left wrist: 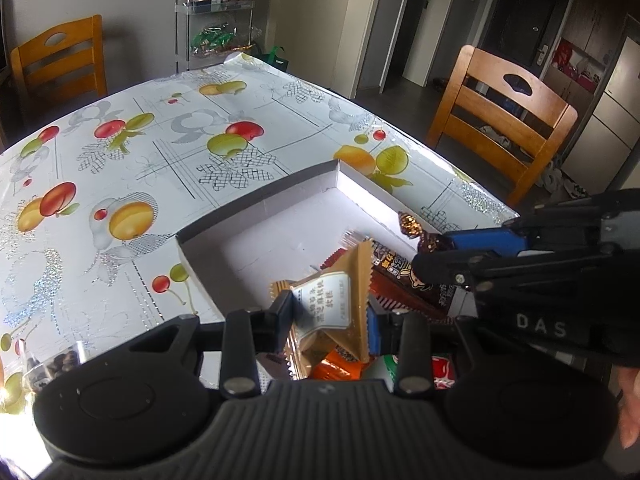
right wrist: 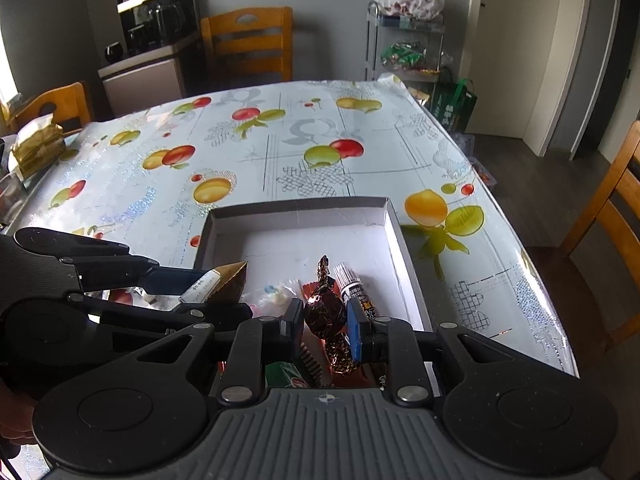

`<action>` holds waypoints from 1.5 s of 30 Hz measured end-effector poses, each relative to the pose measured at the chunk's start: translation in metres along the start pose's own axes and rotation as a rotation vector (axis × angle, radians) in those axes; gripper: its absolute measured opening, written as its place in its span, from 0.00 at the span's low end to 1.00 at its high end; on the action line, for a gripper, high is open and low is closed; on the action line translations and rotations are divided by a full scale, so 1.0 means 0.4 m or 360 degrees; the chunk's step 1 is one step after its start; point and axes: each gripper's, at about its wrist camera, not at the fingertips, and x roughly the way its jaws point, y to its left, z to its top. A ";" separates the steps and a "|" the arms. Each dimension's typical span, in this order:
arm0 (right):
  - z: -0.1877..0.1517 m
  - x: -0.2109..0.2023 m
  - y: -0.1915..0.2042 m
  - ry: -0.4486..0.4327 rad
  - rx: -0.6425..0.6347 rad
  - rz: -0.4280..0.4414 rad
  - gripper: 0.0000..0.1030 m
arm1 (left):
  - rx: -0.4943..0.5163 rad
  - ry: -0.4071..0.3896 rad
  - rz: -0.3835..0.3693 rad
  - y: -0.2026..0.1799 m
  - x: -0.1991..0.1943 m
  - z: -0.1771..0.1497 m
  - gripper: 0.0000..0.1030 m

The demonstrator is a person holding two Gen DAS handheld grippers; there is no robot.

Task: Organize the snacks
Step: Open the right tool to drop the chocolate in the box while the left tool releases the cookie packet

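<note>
Left tongs (left wrist: 330, 322) clamp a crinkled tan packet (left wrist: 336, 300); right tongs (right wrist: 325, 326) pinch a foil-twisted brown candy (right wrist: 326, 312), both angled down over the shallow white cardboard box (right wrist: 300, 210).

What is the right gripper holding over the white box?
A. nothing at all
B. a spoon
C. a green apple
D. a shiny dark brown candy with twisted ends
D: the right gripper is shut on a shiny brown candy with twisted ends, above the white box, while the left gripper pinches a tan packet.
</note>
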 end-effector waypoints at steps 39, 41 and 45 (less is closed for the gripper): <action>-0.005 0.098 -0.051 0.0134 0.0028 -0.0003 0.24 | 0.0016 0.0103 -0.0025 -0.004 0.090 0.013 0.33; -0.004 0.101 -0.052 0.0142 0.0030 0.0001 0.24 | 0.0014 0.0099 -0.0026 -0.004 0.090 0.013 0.33; -0.002 0.099 -0.051 0.0137 0.0030 -0.0001 0.24 | 0.0013 0.0099 -0.0020 -0.004 0.089 0.013 0.35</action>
